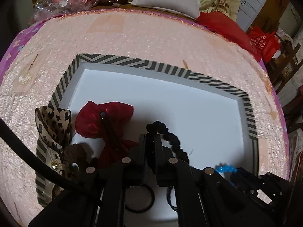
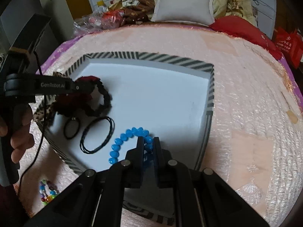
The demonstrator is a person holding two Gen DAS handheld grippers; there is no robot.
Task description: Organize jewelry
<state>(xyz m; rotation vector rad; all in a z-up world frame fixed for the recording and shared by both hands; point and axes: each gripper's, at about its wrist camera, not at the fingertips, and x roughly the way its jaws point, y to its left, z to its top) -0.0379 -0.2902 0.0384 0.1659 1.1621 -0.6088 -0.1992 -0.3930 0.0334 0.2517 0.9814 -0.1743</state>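
Observation:
A white tray with a black-and-white striped rim (image 1: 132, 61) (image 2: 170, 59) lies on a pink bubble-wrap sheet. My left gripper (image 1: 150, 138) is shut on a black scrunchie (image 1: 170, 134), held over the tray; the scrunchie also shows in the right wrist view (image 2: 105, 102). My right gripper (image 2: 148, 141) is shut on a blue bead bracelet (image 2: 121, 140), held over the tray's near edge; its beads show in the left wrist view (image 1: 225, 168). A red bow (image 1: 102, 117), a leopard bow (image 1: 53, 124), a black hair tie (image 2: 71, 128) and a black cord loop (image 2: 98, 136) lie in the tray.
A multicoloured bead bracelet (image 2: 47, 193) lies on the sheet left of the tray. A clear hair clip (image 1: 25, 77) lies on the sheet at far left. A white pillow (image 2: 183, 9), red cloth (image 2: 242, 30) and plastic bags (image 1: 62, 1) crowd the far side.

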